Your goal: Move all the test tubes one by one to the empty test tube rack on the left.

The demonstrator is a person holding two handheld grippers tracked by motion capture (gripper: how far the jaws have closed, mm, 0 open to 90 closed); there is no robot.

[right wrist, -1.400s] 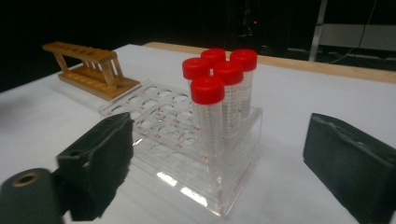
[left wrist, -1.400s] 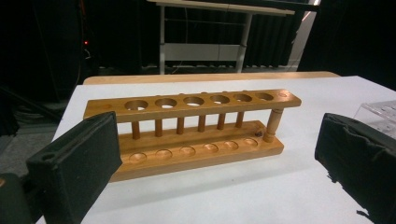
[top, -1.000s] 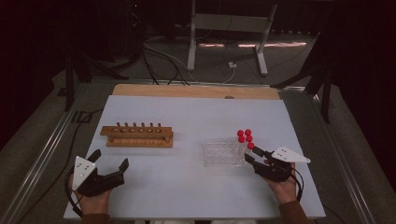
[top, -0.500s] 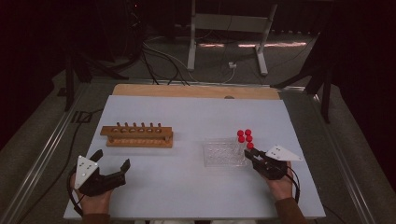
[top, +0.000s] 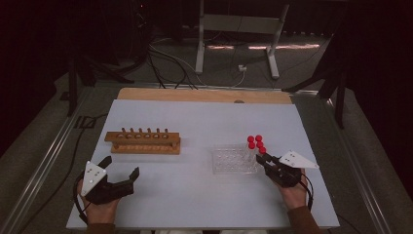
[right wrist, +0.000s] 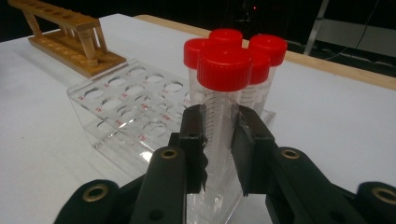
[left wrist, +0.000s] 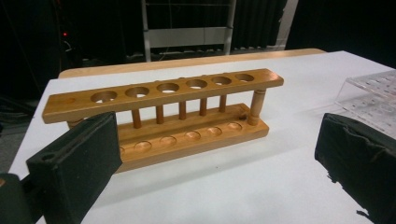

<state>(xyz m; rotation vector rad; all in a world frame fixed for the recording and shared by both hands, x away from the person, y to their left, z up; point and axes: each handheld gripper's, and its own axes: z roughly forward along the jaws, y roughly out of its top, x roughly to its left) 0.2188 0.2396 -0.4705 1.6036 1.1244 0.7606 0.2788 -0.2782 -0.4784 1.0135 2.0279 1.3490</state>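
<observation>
Standing empty on the bench (top: 195,204), a wooden rack (top: 142,142) lies well left of the clear rack (top: 234,160), whose near corner holds five red-capped tubes; the rear ones hide behind the front tube (right wrist: 223,107). The right gripper (right wrist: 219,140) has just clamped that tube, while the left gripper (top: 119,170) rests wide open, holding nothing

Overhead and claw-mounted close views share the wooden rack (top: 142,142).

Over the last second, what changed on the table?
The right claw has just closed its jaws on the nearest red-capped tube in the clear rack. The left claw stayed open, and the wooden rack stayed in place.
</observation>
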